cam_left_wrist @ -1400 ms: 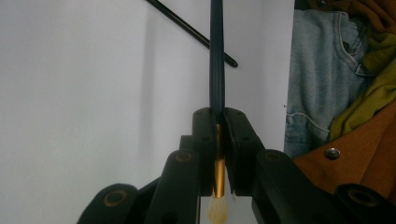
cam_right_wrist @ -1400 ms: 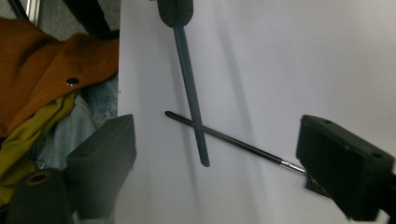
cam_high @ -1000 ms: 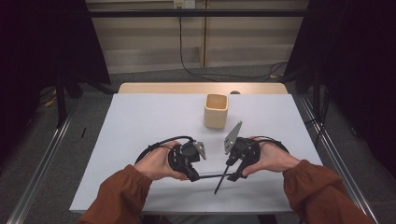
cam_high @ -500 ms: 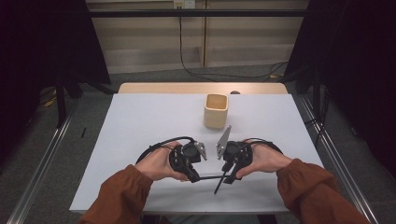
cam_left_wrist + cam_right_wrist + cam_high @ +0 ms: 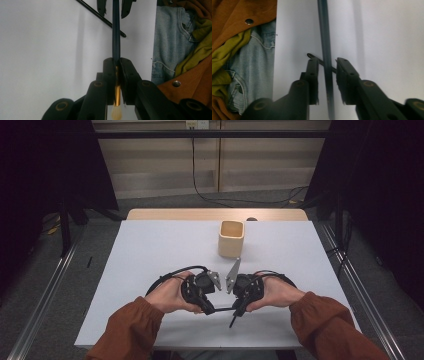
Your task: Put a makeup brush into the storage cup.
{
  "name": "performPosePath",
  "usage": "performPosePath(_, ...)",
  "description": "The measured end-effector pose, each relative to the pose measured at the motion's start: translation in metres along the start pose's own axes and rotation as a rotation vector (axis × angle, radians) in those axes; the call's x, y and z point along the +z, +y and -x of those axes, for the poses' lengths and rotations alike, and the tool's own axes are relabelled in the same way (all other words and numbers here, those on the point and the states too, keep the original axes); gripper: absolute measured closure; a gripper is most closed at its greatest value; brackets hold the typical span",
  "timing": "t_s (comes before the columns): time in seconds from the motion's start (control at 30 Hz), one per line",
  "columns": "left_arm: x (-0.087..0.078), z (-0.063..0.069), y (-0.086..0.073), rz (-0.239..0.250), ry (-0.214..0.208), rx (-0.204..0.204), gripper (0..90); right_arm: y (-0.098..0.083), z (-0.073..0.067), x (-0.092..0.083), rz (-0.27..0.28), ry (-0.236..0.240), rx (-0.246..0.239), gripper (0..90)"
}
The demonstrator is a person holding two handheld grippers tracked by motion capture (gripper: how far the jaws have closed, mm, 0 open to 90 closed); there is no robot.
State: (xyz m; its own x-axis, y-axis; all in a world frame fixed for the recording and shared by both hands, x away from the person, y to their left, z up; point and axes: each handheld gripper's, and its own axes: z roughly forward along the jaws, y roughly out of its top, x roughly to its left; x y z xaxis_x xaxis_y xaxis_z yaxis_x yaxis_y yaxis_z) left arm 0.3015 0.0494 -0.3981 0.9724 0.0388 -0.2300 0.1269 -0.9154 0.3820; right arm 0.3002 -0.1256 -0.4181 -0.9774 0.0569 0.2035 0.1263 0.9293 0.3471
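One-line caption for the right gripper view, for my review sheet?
Right gripper, jaws closing but not yet pressing, straddles the dark brush handle above the white table.

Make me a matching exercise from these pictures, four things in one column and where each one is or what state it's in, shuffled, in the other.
Things:
1. left gripper
2. right gripper
3. beige cup
4. second dark stick

States or places:
A. lies flat on the white table
B. jaws astride the brush handle, not yet pressing it
C. stands upright beyond both hands
D. shut on the paintbrush near its gold ferrule

Pairs: 1-D, 2-B, 3-C, 4-A
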Motion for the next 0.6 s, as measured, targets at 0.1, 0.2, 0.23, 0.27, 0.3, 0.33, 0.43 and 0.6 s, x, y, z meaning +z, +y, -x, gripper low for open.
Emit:
performPosePath(0.1,0.0002,0.0001,-0.0005,-0.005,0.001,0.002,83.7,0.0006,0.0004,0.0017,-0.003,0.012,-0.011,81.2)
performPosePath(0.2,0.0001,-0.0002,-0.0009,-0.003,-0.002,0.004,83.7,-0.0003,0.0004,0.0031,0.006,0.017,-0.012,84.0)
performPosePath(0.23,0.0003,-0.0001,-0.0012,0.000,-0.004,0.001,83.7,-0.0003,-0.0013,0.0023,-0.009,0.025,0.001,84.2)
performPosePath(0.27,0.0002,-0.0001,-0.0015,0.000,-0.002,0.002,83.6,-0.0001,-0.0012,0.0022,-0.006,0.017,-0.007,84.3)
performPosePath(0.3,0.0007,0.0004,-0.0019,0.010,-0.002,-0.009,83.6,-0.0001,-0.0014,0.0021,-0.006,0.013,-0.010,84.5)
performPosePath(0.33,0.0010,0.0005,-0.0023,0.016,0.001,-0.008,83.6,-0.0001,-0.0009,0.0022,-0.003,0.011,-0.020,84.5)
performPosePath(0.43,-0.0003,-0.0014,-0.0031,0.016,0.005,0.008,83.4,-0.0011,-0.0009,0.0020,0.017,0.003,-0.027,84.6)
performPosePath(0.6,-0.0007,-0.0025,-0.0047,0.043,0.001,-0.009,82.7,-0.0021,-0.0004,-0.0004,0.030,0.005,-0.031,84.8)
